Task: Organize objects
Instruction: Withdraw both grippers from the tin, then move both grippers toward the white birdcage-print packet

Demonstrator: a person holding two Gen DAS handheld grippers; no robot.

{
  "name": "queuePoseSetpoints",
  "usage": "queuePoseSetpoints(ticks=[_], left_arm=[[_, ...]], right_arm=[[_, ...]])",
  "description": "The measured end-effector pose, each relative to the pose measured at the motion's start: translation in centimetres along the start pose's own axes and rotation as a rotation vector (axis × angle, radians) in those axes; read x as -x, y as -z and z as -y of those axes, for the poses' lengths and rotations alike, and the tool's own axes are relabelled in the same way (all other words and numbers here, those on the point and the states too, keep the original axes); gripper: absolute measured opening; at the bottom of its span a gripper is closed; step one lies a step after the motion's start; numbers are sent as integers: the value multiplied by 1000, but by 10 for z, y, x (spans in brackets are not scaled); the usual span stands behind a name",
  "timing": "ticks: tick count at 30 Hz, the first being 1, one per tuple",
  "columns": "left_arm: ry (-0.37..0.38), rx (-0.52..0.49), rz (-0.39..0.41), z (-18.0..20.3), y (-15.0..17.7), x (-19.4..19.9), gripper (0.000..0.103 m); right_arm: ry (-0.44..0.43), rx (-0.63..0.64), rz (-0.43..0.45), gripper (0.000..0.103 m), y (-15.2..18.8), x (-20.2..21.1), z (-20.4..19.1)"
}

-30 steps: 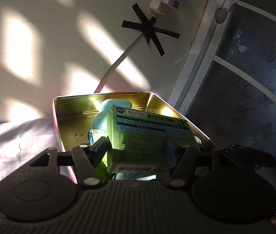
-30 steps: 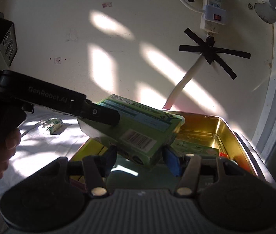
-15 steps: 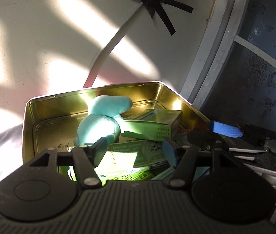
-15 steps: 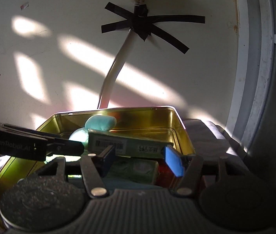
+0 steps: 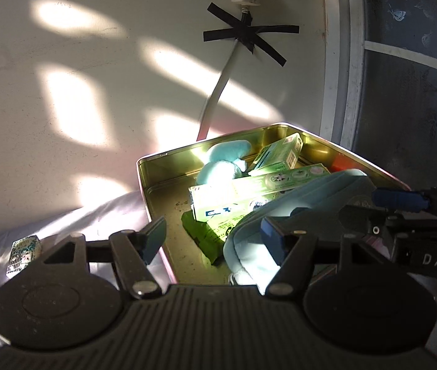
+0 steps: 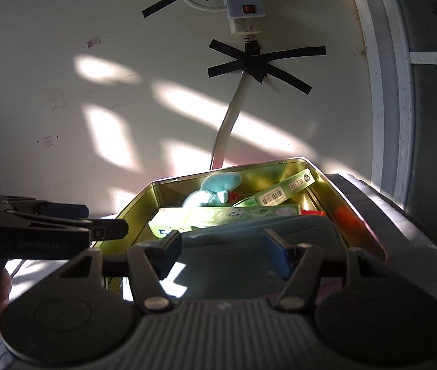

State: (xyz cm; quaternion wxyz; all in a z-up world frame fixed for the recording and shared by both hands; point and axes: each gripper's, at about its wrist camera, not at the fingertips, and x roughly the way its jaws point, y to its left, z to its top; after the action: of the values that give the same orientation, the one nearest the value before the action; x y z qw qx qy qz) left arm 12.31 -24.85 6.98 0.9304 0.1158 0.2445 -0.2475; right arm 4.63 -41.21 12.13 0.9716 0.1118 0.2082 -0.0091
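Observation:
A gold metal tin point(image 5: 144, 169) point(image 6: 144, 197) stands against the wall. In it lie a pale blue plush toy point(image 5: 224, 163) point(image 6: 215, 189), a green box point(image 5: 280, 155) point(image 6: 286, 189) leaning at the back, a long light green box point(image 5: 249, 197) point(image 6: 218, 219), a dark green packet point(image 5: 203, 237) and a blue-grey pouch point(image 5: 304, 203) point(image 6: 264, 240) on top. My left gripper point(image 5: 213, 237) is open and empty over the tin's near left corner. My right gripper point(image 6: 224, 252) is open and empty just in front of the pouch.
A small patterned packet point(image 5: 22, 254) lies on the white cloth point(image 5: 79, 225) left of the tin. A power strip point(image 6: 244, 9) and its taped cable point(image 6: 233, 114) hang on the wall behind. A dark window frame point(image 5: 338, 61) stands at the right.
A second ago my left gripper held the green box over the tin. It let the box go into the tin. Both grippers have since drawn back and up.

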Motion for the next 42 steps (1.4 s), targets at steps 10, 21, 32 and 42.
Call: queuePoseSetpoints(ticks=[10, 21, 32, 42], left_arm=[[-119, 45, -53, -41, 57, 34, 70], [-171, 104, -77, -79, 91, 46, 70], [-183, 128, -68, -98, 107, 51, 77], [-199, 152, -54, -118, 118, 58, 84]], right_arm=[[-69, -76, -13, 60, 36, 33, -48], [-81, -65, -83, 60, 53, 29, -82], [-99, -6, -127, 61, 59, 21, -114], [-120, 32, -163, 62, 62, 8, -137]])
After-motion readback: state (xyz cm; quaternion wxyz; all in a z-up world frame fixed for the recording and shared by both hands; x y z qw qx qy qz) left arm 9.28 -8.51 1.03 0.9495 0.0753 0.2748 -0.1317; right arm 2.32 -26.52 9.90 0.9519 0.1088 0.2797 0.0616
